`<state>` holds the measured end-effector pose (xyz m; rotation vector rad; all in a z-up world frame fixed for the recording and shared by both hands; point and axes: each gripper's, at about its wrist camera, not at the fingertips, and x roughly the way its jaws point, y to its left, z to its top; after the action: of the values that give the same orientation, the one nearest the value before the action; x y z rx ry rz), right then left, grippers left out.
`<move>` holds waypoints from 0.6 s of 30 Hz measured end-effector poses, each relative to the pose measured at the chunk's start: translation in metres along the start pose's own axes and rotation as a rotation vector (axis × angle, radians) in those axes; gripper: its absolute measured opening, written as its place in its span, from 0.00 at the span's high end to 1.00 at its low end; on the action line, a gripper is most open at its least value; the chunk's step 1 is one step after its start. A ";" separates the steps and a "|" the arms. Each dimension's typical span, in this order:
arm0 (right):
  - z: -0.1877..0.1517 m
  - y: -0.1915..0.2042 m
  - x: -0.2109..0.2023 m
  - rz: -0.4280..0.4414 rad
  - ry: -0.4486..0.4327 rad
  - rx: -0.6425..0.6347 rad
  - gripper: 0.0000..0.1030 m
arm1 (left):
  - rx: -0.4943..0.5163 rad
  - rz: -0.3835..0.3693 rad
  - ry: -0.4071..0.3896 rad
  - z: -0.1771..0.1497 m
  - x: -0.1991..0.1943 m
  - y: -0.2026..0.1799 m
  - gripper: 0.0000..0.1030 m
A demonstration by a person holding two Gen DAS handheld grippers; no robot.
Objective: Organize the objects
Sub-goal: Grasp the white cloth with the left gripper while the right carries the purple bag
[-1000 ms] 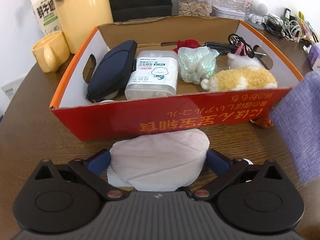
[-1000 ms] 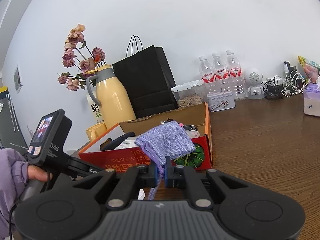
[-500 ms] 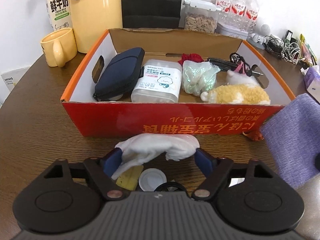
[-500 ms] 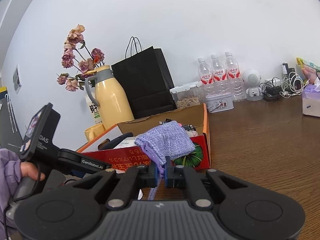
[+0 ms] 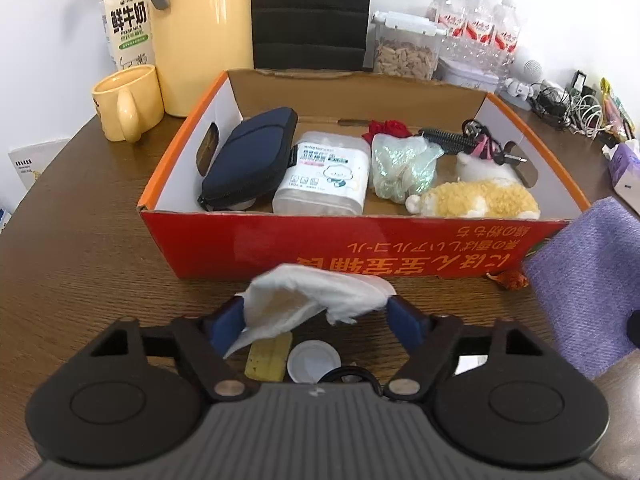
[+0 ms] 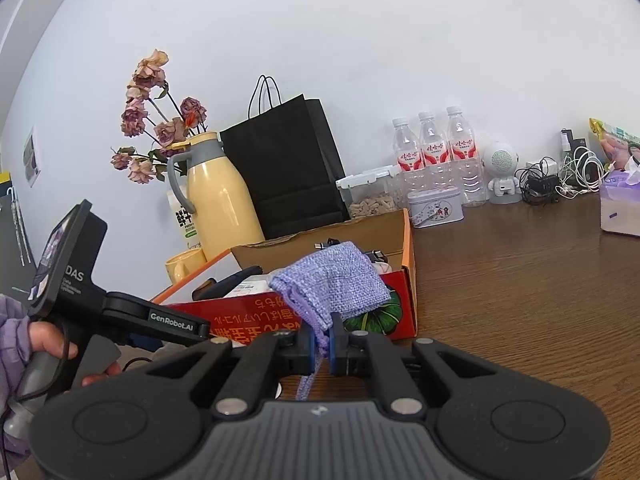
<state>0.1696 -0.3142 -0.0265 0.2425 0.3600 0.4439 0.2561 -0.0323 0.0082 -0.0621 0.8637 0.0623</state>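
The jaws of my left gripper [image 5: 316, 312] are closing on a crumpled white tissue [image 5: 320, 292], which spans both blue pads and hangs just above the table, in front of the red cardboard box [image 5: 360, 248]. Under it lie a yellow eraser [image 5: 268, 356] and a white cap [image 5: 314, 362]. The box holds a navy pouch [image 5: 248, 156], a wipes pack [image 5: 324, 178], a clear bag [image 5: 400, 164] and a yellow plush toy [image 5: 476, 200]. My right gripper [image 6: 322, 338] is shut on the edge of a purple knitted pouch [image 6: 332, 284], held near the box's right front corner.
Behind the box stand a yellow mug [image 5: 128, 104], a yellow thermos [image 5: 200, 32], a milk carton [image 5: 128, 20], a black paper bag [image 6: 288, 168], a nut container [image 5: 404, 52] and water bottles [image 6: 432, 152]. Cables [image 5: 576, 108] and a tissue box [image 5: 624, 168] sit at the right.
The left jaws narrowed on the white tissue, which crumpled and rose off the table, uncovering the eraser and cap. The right gripper and purple pouch kept still.
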 end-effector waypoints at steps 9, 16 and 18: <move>0.000 0.001 -0.002 0.004 -0.008 -0.005 0.95 | 0.009 -0.017 -0.064 -0.005 -0.032 0.006 0.26; 0.010 0.008 -0.013 0.030 -0.046 -0.028 0.95 | 0.025 -0.032 -0.155 -0.004 -0.071 0.011 0.26; 0.017 0.014 -0.014 0.040 -0.058 -0.039 0.95 | 0.019 -0.036 -0.189 0.001 -0.081 0.011 0.26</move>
<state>0.1590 -0.3114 -0.0026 0.2247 0.2898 0.4822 0.2038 -0.0240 0.0698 -0.0527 0.6736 0.0257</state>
